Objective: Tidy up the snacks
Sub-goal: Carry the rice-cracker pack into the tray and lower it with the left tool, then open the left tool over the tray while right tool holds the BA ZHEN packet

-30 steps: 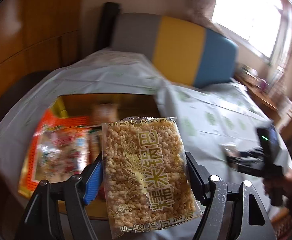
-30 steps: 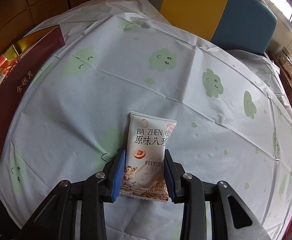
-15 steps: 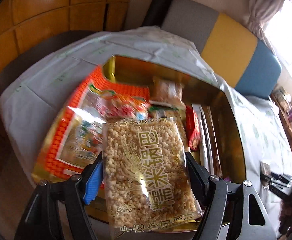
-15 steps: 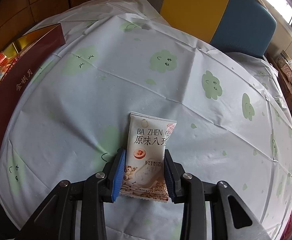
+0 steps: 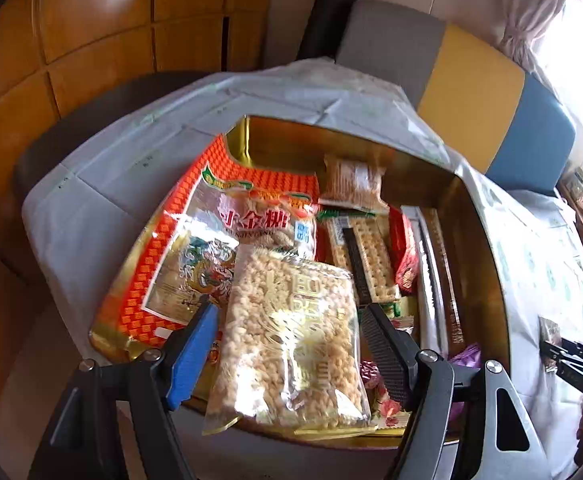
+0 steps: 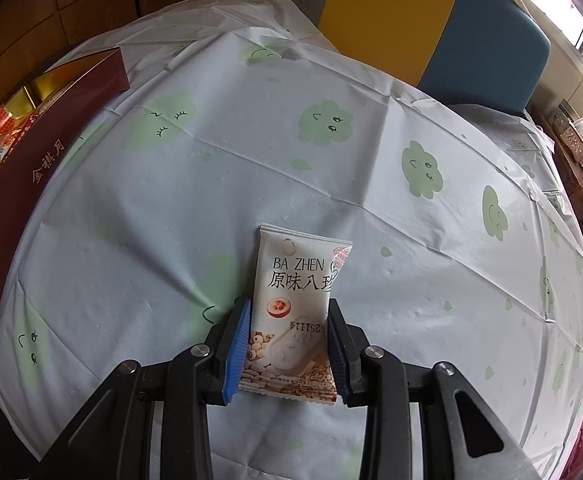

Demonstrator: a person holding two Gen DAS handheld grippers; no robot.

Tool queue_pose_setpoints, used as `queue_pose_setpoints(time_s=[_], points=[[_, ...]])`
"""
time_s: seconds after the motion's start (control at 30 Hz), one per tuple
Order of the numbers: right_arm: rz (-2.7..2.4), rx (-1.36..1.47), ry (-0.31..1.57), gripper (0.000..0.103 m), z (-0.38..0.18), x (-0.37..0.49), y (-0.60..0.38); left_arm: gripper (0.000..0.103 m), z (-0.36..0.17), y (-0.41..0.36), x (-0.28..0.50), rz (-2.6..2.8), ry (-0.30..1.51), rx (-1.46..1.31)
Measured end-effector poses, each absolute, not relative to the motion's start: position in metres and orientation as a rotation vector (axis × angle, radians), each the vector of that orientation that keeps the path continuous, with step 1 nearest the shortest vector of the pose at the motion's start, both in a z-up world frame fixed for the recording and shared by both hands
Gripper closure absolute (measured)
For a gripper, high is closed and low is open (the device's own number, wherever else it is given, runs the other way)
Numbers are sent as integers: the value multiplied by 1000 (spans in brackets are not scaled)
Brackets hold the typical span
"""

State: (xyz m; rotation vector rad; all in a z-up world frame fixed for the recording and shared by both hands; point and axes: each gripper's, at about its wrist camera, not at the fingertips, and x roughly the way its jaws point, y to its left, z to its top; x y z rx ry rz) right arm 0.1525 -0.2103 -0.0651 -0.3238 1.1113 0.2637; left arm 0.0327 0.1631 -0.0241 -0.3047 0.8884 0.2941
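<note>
Half a second on, the left claw (image 5: 287, 344) had spread its fingers clear of the puffed-rice snack bag (image 5: 291, 344), which now lay loose on the packets inside the gold-lined gift box (image 5: 487, 264) rather than pinched between them. Only the left view showed the box's contents: a large red-and-clear candy bag (image 5: 227, 240), a cracker pack (image 5: 365, 256) and a small peanut-brittle packet (image 5: 351, 178) (all crowded together). Only the right view showed the right claw (image 6: 287, 340) closed tight on the Ba Zhen cake packet (image 6: 295, 304), held above the cloud-print cloth on the counter (image 6: 251, 152), with the box's maroon outer wall (image 6: 39, 168) well off to its left.
</note>
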Motion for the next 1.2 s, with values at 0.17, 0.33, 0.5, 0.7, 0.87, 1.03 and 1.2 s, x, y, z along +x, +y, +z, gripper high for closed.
queue_pose_setpoints(time_s=[0.17,0.33,0.5,0.7,0.87,1.03,1.2], points=[[260,-325,1109,67,-65,152,-210,37,-16,164,24,306,895,-286],[258,-333,1108,67,-65,152,-209,58,-21,160,21,329,923,-233],[256,-340,1106,67,-65,152,-208,59,-25,149,26,335,890,-189],[253,-336,1107,67,-64,151,-207,61,-30,148,37,346,895,-177],[252,-337,1109,67,-64,152,-206,61,-30,145,43,351,891,-171],[251,-347,1102,68,-64,151,-205,61,-30,139,39,332,902,-180],[251,-344,1099,68,-64,150,-206,61,-29,141,35,326,911,-206]])
